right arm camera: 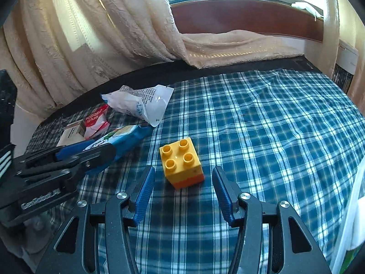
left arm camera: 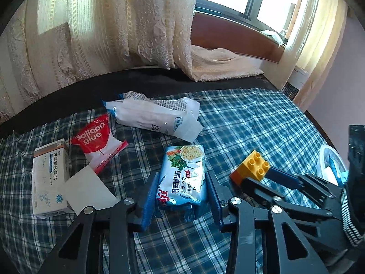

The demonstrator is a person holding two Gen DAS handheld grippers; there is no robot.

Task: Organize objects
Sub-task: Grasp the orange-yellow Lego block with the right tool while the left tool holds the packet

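Left gripper [left arm camera: 182, 190] jaws apart, cracker packet [left arm camera: 183, 175] bracketed between. Right gripper [right arm camera: 183, 193] jaws apart, yellow brick [right arm camera: 181, 162] flanked, untouched.

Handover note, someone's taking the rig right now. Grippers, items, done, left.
Left gripper: open, fingers either side of the cracker packet, not clamped.
Right gripper: open, straddling the yellow brick, no contact.
Both items lie on the plaid cloth. Also there: medicine box, balloon glue bag, white pouch.
Done: nothing visibly sorted.
Left: likely close on both, then place; the rest follows.
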